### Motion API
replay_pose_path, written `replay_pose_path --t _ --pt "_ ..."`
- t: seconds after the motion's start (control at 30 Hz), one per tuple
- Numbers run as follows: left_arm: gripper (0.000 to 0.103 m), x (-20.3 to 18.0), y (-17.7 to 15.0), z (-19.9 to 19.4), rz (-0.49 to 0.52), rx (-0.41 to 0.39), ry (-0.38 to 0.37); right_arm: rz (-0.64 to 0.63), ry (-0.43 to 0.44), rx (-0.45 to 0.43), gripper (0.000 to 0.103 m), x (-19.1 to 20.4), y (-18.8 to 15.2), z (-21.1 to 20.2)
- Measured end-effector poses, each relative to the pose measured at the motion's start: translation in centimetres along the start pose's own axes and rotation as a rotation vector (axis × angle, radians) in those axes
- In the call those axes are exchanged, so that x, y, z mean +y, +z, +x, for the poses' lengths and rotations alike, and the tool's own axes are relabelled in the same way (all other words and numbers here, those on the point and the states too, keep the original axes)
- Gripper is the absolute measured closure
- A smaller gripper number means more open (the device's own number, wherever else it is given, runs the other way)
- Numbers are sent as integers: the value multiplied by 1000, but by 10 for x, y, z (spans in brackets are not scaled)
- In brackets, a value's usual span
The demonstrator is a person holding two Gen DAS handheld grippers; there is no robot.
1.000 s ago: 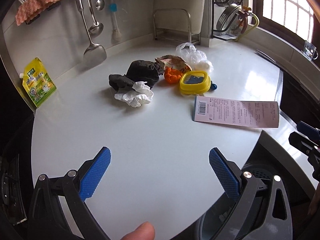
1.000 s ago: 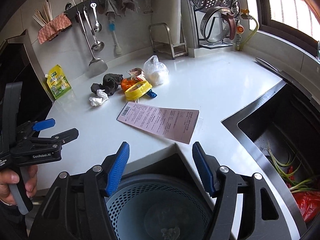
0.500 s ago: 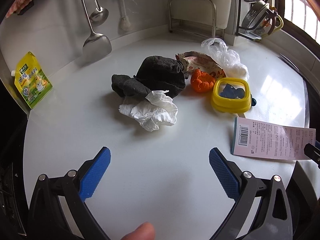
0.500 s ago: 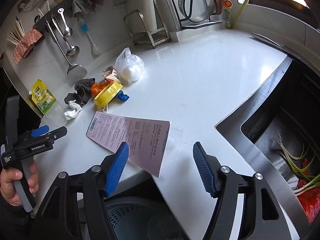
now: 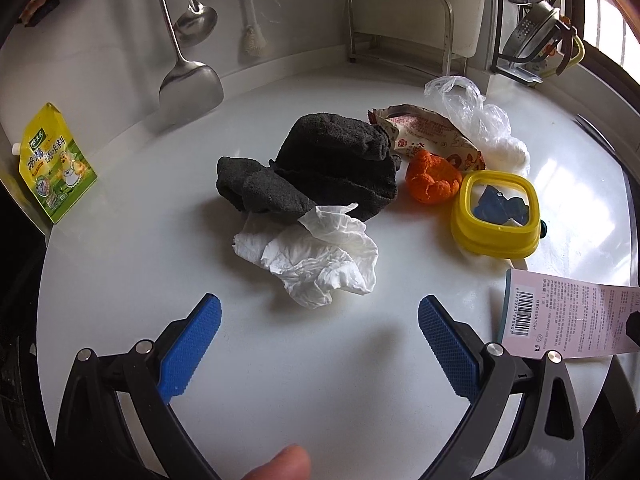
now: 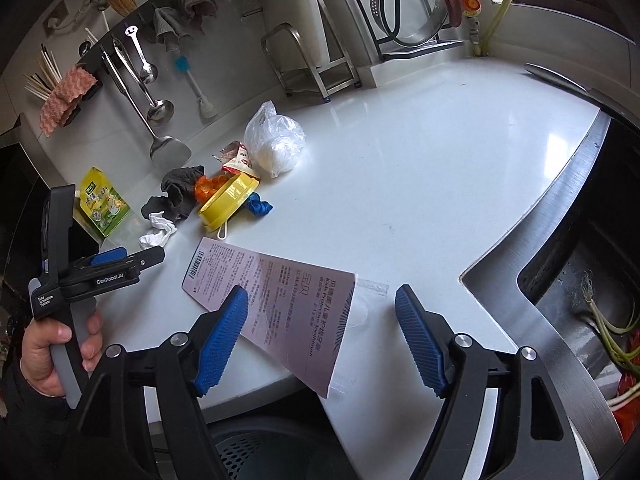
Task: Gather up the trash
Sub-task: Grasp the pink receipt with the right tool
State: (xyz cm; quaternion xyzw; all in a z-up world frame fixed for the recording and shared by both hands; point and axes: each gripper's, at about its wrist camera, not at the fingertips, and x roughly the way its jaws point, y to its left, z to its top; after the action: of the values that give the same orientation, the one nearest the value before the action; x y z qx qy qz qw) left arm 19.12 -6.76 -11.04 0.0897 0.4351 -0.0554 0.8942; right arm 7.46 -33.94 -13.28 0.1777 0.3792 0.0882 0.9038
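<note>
A crumpled white tissue lies on the white counter, just ahead of my open left gripper. Behind the tissue sit a dark grey cloth, orange peel, a snack wrapper, a clear plastic bag and a yellow container. A pink printed card lies flat at the counter's edge, one corner overhanging. My right gripper hovers over the card, its jaws opening and its pads apart from the card. The left gripper also shows in the right wrist view.
A blue-grey perforated bin stands below the counter edge. A steel sink with green scraps lies to the right. A yellow-green pouch leans at the left wall, a spatula hangs behind, and a metal rack stands at the back.
The left gripper has come forward and down toward the tissue. The right gripper has moved from above the bin to over the pink card, and its jaws have widened.
</note>
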Motion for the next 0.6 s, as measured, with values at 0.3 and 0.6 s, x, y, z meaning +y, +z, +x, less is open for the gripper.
replay_pose_path --t 0.3,0.6 --pt "6 0 1 5 -5 1 -4 -29 95 30 30 5 3 5" --pt "6 1 0 9 -8 6 -1 -112 140 92 65 17 -3 9"
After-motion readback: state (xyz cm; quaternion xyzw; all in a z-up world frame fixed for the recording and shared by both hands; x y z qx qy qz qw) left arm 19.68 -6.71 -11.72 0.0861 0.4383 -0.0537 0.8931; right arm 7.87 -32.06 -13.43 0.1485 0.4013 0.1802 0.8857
